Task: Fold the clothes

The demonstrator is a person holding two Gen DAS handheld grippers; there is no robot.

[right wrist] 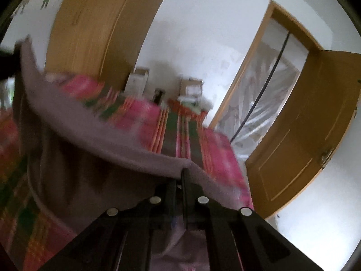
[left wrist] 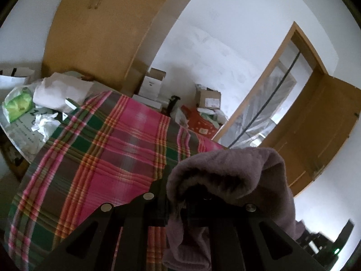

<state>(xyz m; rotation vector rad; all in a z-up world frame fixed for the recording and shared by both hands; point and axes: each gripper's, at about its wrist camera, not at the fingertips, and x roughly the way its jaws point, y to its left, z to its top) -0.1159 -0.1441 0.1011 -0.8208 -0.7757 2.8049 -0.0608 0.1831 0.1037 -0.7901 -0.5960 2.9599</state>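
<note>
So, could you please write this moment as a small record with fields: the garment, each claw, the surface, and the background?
garment: purple fleece garment, lifted and stretched between both claws
left claw: shut on one bunched end, cloth draped over its fingers
right claw: shut on the upper edge
surface: plaid bedsheet, pink and green
background: open wooden door, cardboard boxes by the wall
image quality: right wrist view blurred

My right gripper point(right wrist: 179, 180) pinches the garment point(right wrist: 94, 140), which stretches up and left from it over the bed point(right wrist: 216, 155). My left gripper point(left wrist: 180, 201) has the garment draped over its right side; boxes point(left wrist: 153, 83) sit beyond the bed, a door point(left wrist: 315, 131) to the right.
</note>
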